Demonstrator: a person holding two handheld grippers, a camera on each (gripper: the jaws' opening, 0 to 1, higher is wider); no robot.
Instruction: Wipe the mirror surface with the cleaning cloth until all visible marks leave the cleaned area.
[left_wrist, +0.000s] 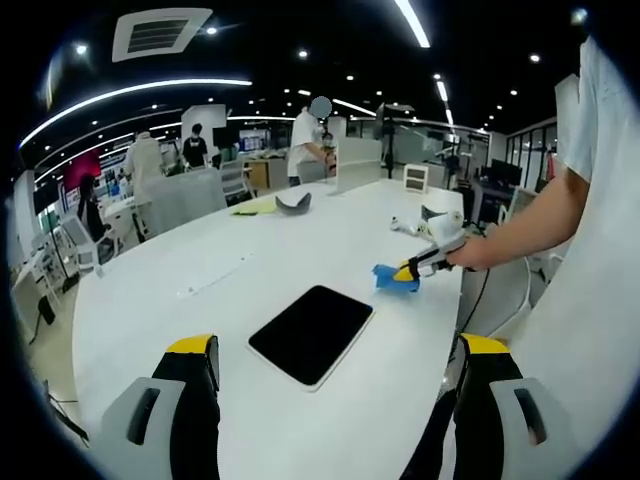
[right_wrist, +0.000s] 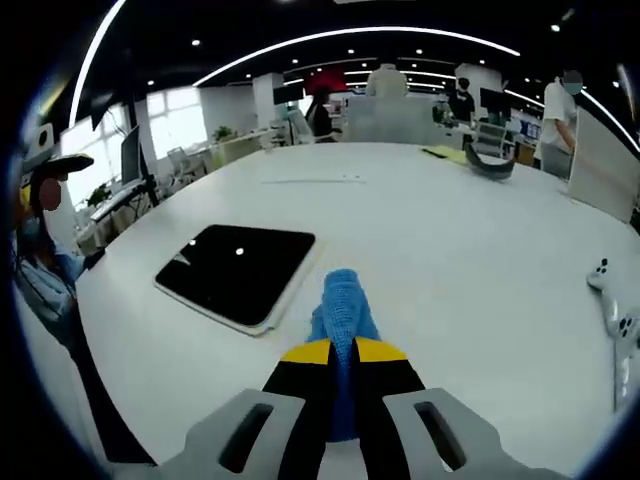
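Left gripper (left_wrist: 335, 352): two black jaws, yellow caps at tips, pale grey housings with dark oblong slots.
Right gripper (right_wrist: 343, 352): same build, black jaws, yellow bands at tips, grey housings, slotted.
Person (left_wrist: 600, 250): white short-sleeved top.
Cable: thin, dark, hanging below the hand (left_wrist: 470, 253).

A: Left gripper view sits high at the near edge of the white surface (left_wrist: 200, 270), facing across it; the mirror (left_wrist: 312, 333) lies just ahead, centred.

B: Right gripper view rides low, close over the surface (right_wrist: 420, 230), mirror (right_wrist: 237, 273) ahead-left.

A: Shared ground?

B: Mirror, the blue cloth (left_wrist: 392, 279) (right_wrist: 343, 310) beside it, the surface beyond.
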